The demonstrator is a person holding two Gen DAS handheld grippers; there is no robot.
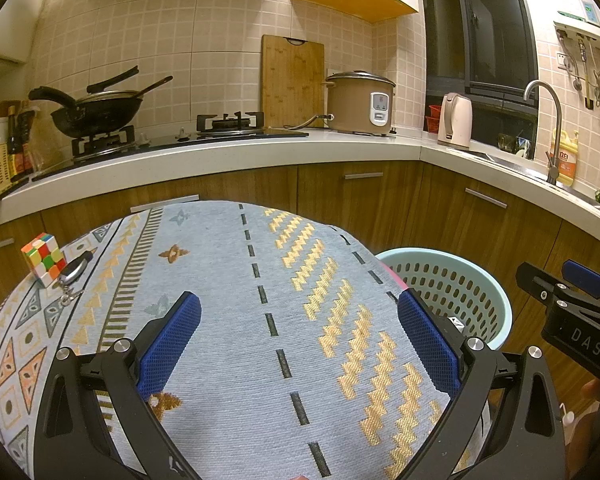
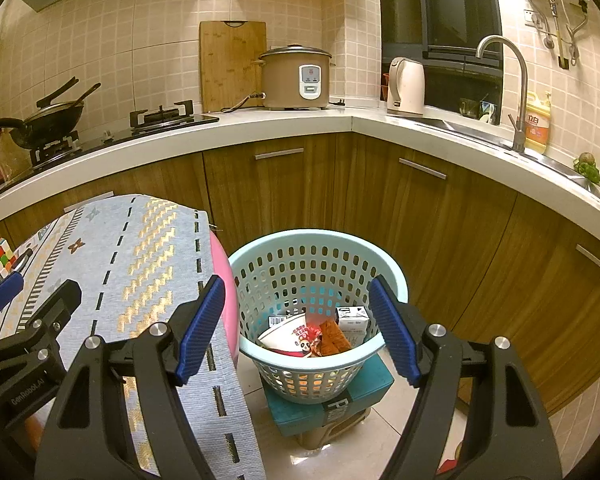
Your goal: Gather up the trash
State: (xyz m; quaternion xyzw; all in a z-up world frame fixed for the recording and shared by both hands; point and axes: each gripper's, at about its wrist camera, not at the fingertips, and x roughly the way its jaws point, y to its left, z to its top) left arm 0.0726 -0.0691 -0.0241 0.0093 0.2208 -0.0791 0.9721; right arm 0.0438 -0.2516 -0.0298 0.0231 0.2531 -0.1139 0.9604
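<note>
A light blue perforated basket (image 2: pixel 384 344) stands on a teal box to the right of the cloth-covered table (image 2: pixel 148 248). Inside it lie a white paper bowl (image 2: pixel 288 336), an orange wrapper (image 2: pixel 334 338) and a small white carton (image 2: pixel 352 318). My right gripper (image 2: pixel 298 328) is open and empty, hovering over the basket's near rim. My left gripper (image 1: pixel 298 340) is open and empty above the middle of the tablecloth (image 1: pixel 236 320); the basket (image 1: pixel 460 284) shows at its right, and the right gripper (image 1: pixel 572 304) at the far right edge.
A Rubik's cube (image 1: pixel 44 258) and a car key (image 1: pixel 74 272) lie at the table's far left. Behind runs an L-shaped kitchen counter (image 1: pixel 260 152) with wok, stove, cutting board, rice cooker (image 1: pixel 360 102), kettle and sink faucet. Wooden cabinets (image 2: pixel 460 208) surround the basket.
</note>
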